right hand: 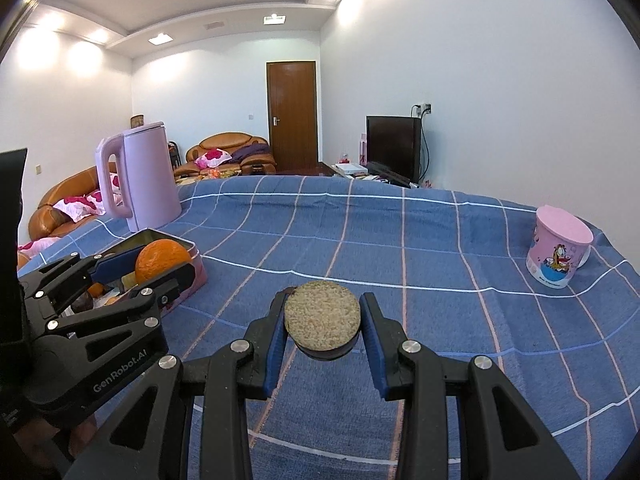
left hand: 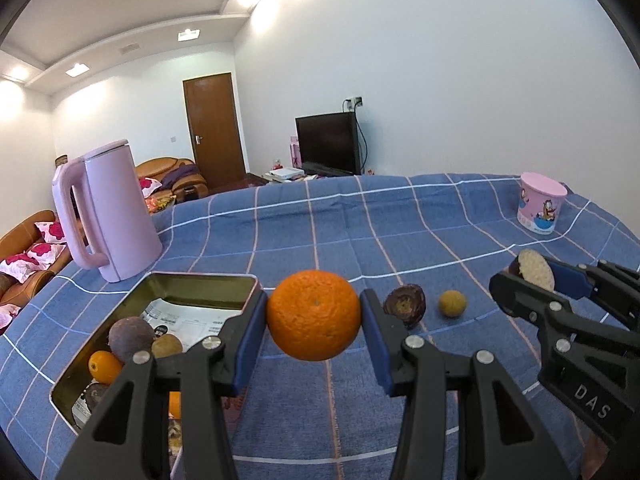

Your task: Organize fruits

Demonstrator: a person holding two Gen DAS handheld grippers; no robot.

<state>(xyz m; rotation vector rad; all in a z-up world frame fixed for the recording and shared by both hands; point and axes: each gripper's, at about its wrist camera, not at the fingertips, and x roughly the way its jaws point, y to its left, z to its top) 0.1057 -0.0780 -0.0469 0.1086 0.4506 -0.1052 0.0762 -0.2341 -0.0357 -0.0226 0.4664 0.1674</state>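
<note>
Blue checked cloth (left hand: 320, 224) is covering the tabletop, with a white-walled room, a brown door (left hand: 214, 130) and a dark television (left hand: 328, 144) sitting behind it. Left gripper (left hand: 314, 316) is pointing forward and tilting gently downward, its jaws clenching an orange (left hand: 314, 314) held clear above the cloth, stem dimple facing the camera. At nine o'clock from that orange, an open metal tin (left hand: 192, 292) is lying on the cloth and holding several small fruits; a pink kettle (left hand: 108, 208) is standing upright beyond it at ten o'clock. Right gripper (right hand: 322, 322) is angling down the same way, jaws gripping a halved dark fruit (right hand: 322, 320), its pale cut face tilting up toward the camera. On the cloth at three o'clock from the orange, another dark fruit half (left hand: 404, 304) and a small yellowish fruit (left hand: 452, 303) are resting near each other but apart. A pink cartoon cup (right hand: 560, 246) is standing far off at two o'clock.
</note>
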